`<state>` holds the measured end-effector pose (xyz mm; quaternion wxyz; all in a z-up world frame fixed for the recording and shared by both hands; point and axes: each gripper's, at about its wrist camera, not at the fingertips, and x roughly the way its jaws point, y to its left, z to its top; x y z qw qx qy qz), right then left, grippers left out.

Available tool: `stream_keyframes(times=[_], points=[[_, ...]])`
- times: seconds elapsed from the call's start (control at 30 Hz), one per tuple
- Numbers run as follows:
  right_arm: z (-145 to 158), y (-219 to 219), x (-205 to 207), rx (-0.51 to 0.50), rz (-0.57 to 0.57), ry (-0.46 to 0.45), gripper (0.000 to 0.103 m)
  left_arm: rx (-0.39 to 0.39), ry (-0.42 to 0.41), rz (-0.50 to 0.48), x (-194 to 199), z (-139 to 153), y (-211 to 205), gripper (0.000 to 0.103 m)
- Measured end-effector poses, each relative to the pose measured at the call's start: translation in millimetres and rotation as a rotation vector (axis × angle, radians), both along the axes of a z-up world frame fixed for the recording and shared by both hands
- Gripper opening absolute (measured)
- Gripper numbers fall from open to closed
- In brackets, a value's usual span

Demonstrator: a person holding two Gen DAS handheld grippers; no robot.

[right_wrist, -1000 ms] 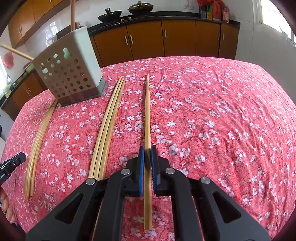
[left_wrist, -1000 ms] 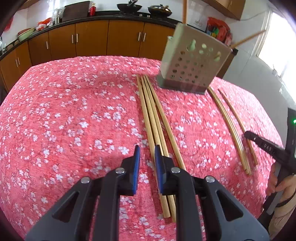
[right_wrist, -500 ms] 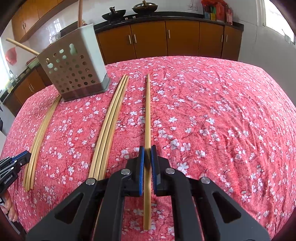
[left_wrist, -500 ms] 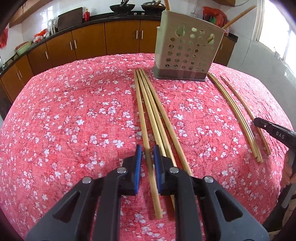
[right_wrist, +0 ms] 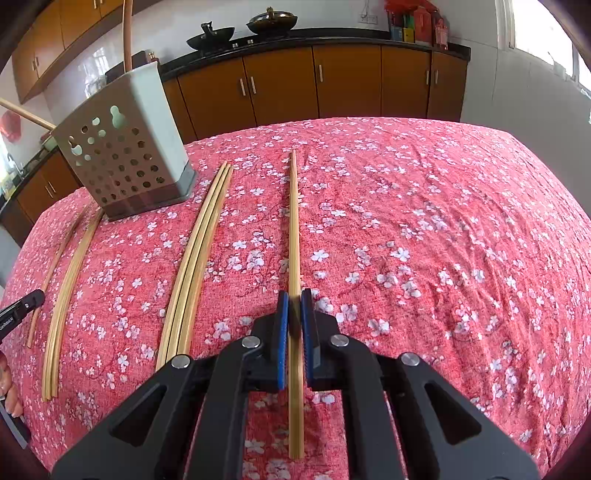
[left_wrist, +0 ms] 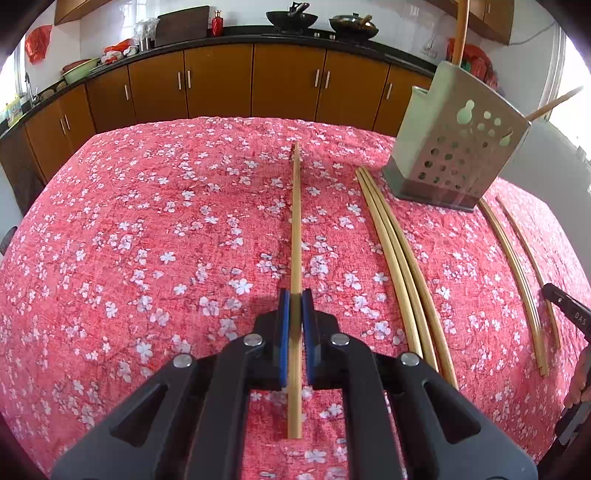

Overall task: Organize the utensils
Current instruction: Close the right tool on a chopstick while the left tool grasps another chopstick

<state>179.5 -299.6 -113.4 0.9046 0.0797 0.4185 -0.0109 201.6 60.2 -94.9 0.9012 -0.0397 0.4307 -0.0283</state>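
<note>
Red cloth [left_wrist: 147, 258] printed with white blossoms is covering the table, and brown cabinets [left_wrist: 221, 85] are running along the far wall.

In the left wrist view, the left gripper [left_wrist: 295, 306] is pinching a lone chopstick [left_wrist: 295, 221] between its blue pads, the jaws closed tight on it. That stick is pointing straight away toward the far edge, its near end sticking out behind the pads. Whether it is lifting off the cloth cannot be told. Just to its right, a trio of chopsticks [left_wrist: 391, 251] is lying side by side, touching. Farther right, the perforated holder [left_wrist: 454, 155] is standing at the far side with sticks [left_wrist: 461, 33] already poking out of its top. Beyond it, more chopsticks [left_wrist: 515, 273] are lying on the cloth. At the right edge, the right gripper [left_wrist: 565, 306] is showing only a black tip, with a person's hand [left_wrist: 583, 373] below it.

In the right wrist view, the left gripper's tip is peeking in at the left edge, near the loose sticks and the holder. The right gripper is clamping a single chopstick [right_wrist: 294, 221] between fully closed pads, right of a three-stick bundle [right_wrist: 199, 251]. This stick is also pointing toward the far edge.
</note>
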Motion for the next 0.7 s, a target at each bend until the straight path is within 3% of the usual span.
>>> stream_keyframes(times=[0.27, 0.7], points=[[-0.6, 0.9, 1.6, -0.006, 0.002, 0.002, 0.008, -0.047, 0.000, 0.012, -1.5, 0.3, 7.7, 0.009], [-0.8, -1.4, -1.6, 0.016, -0.001, -0.001, 0.009, -0.042, 0.001, 0.012, -1.0, 1.3, 7.6, 0.009]])
